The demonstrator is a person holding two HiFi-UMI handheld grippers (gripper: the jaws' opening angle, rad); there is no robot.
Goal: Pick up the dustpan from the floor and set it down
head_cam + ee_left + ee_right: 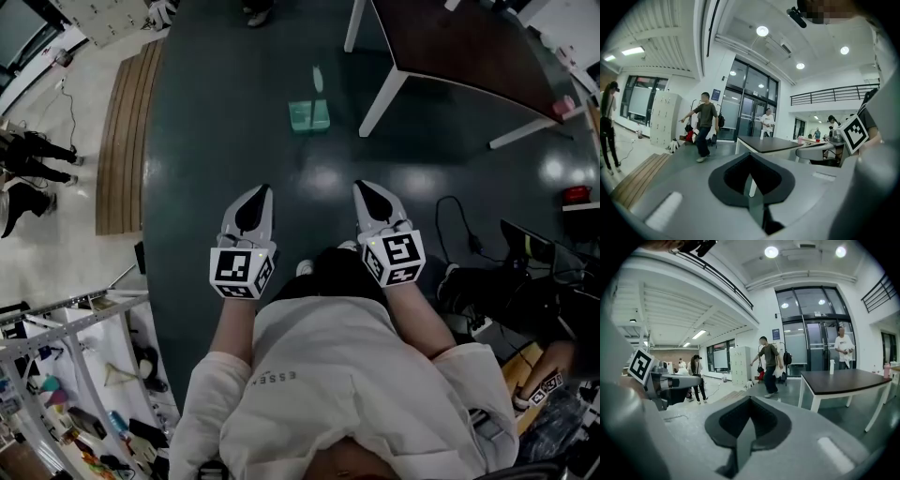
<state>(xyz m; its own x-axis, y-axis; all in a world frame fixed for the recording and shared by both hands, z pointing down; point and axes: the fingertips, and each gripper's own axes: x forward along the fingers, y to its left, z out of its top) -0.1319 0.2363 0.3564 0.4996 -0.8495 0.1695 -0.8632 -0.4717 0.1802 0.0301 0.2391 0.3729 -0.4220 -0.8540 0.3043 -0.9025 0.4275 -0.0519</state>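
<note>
Held the left gripper (pixel 261 192) and right gripper (pixel 364 190) clenched on nothing, side by side, aimed at twelve o'clock toward the pale green plastic dustpan (pixel 308 115) on the dark floor (pixel 225 112), well apart; suited either approaching or leaving it.

1. The head view is dim. The dark glossy floor (pixel 225 122) carries soft white glare patches from overhead light.
2. Both gripper views are bright, lit from above by round recessed ceiling lamps (pixel 762 31) (pixel 771 251), which bloom slightly.
3. Both gripper views show strong fisheye bending: straight lines curve near the edges, and the corners are black.
4. The grey left gripper (pixel 750 161) and grey right gripper (pixel 749 401) fill the foreground out of focus; the background is sharper.
</note>
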